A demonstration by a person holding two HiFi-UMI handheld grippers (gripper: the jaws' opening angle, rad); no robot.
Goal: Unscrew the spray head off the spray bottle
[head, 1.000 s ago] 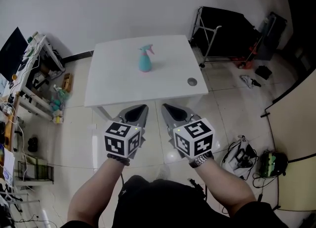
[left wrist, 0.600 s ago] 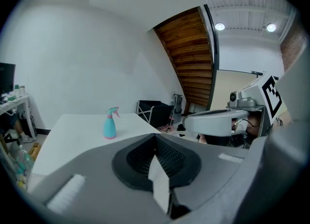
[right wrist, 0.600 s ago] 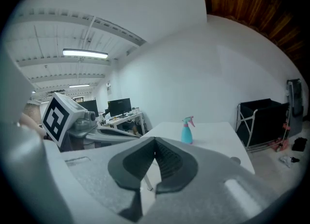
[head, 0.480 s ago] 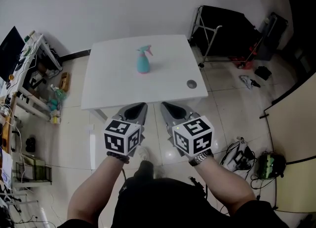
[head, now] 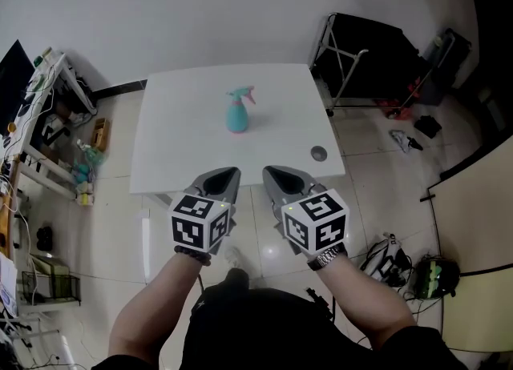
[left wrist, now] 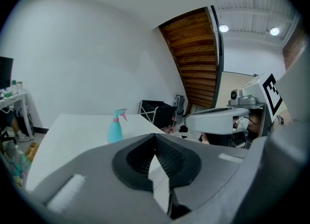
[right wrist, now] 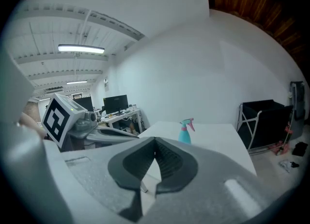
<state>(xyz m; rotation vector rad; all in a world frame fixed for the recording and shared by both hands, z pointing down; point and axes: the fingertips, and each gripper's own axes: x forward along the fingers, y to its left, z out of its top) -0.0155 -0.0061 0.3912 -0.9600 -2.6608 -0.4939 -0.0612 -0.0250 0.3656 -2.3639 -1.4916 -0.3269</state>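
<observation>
On the table (head: 176, 144), spray bottle (head: 236, 112) well beyond left gripper (head: 230, 174), right gripper (head: 270, 172); both closed, empty.

Bright, even light; fisheye-warped edges.

white wall (head: 200, 8), tiled floor (head: 377, 168), white table (head: 184, 152).

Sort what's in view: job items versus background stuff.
Job:
- spray bottle and its spray head, upright on the white table
- left gripper and right gripper, both shut and empty

Lying about:
- black cart
- cluttered shelf
- bags on the floor
</observation>
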